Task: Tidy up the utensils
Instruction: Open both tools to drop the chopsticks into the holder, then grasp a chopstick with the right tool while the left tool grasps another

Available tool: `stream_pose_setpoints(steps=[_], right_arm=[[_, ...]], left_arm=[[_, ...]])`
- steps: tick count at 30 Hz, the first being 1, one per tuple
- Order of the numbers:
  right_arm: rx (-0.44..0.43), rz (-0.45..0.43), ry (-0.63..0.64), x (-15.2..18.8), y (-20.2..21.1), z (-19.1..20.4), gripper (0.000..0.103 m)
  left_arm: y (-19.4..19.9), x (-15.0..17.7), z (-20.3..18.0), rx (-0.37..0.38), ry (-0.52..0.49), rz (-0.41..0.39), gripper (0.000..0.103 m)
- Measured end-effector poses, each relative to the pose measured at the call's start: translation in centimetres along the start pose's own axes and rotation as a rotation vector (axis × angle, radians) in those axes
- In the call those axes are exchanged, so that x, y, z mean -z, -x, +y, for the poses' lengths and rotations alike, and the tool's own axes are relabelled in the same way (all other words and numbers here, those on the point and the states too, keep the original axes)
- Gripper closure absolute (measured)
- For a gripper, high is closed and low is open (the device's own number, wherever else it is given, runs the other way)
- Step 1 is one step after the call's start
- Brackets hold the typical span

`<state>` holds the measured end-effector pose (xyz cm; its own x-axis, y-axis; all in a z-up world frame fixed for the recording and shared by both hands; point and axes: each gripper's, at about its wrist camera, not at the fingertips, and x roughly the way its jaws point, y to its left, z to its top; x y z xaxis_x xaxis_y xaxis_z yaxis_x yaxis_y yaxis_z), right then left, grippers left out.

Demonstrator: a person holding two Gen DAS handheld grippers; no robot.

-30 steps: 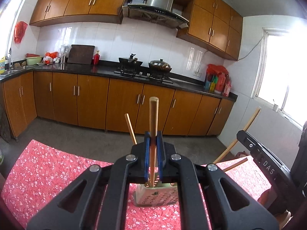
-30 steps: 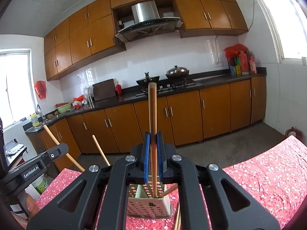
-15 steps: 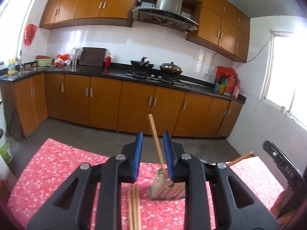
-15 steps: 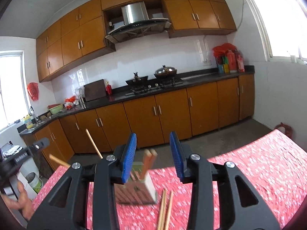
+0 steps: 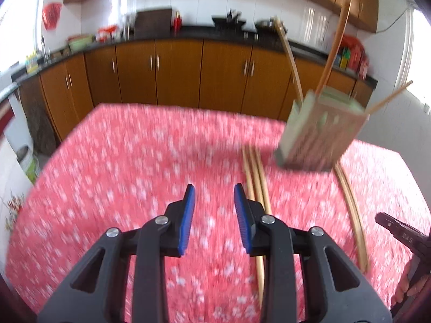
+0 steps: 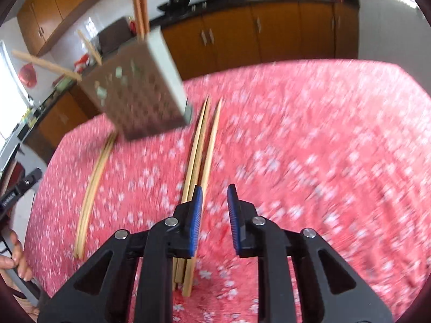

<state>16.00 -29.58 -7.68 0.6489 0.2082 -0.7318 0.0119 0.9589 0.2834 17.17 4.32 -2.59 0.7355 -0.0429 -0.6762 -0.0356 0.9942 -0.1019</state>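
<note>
A perforated beige utensil holder (image 5: 320, 132) stands on the red flowered tablecloth (image 5: 134, 161) with several wooden chopsticks (image 5: 334, 43) sticking out of it. It also shows in the right wrist view (image 6: 137, 88). More chopsticks lie on the cloth: a bundle (image 5: 256, 172) just right of my left gripper (image 5: 211, 202), and a pair (image 5: 353, 210) further right. In the right wrist view the bundle (image 6: 200, 156) runs under my right gripper (image 6: 213, 202), and the pair (image 6: 93, 185) lies to the left. Both grippers are open and empty, above the cloth.
Brown kitchen cabinets (image 5: 188, 72) and a dark counter with pots line the far wall. The table's far edge (image 5: 175, 106) drops to the floor. The other gripper's tip shows at the right edge (image 5: 401, 234) of the left wrist view.
Both grippers let go of the chopsticks they held over the holder and opened. Both have since tilted down toward the cloth and the loose chopsticks. The frames are motion-blurred.
</note>
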Motion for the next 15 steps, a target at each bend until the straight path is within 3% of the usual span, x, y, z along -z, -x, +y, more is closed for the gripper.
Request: stream_pose_setpoints(steps=[7,10,15], right_arm=[[0.032,0.039,0.057,1.0,-2.2,2.3,0.085],[0.062,0.04,0.074,1.0,-2.7,2.3,0.095],[0.151,0.011,0.033,0.3,-2.7,0.3,0.096]], left_arm=[[-1.5,2.2,0.2,0.036,0.011,0.071,0.072],[-1.7,2.4,-0.3,0.064,0.007,0.083,0.072],[-2.1,2.6,-1.3,0.118,-0.018,0.105,0.072]])
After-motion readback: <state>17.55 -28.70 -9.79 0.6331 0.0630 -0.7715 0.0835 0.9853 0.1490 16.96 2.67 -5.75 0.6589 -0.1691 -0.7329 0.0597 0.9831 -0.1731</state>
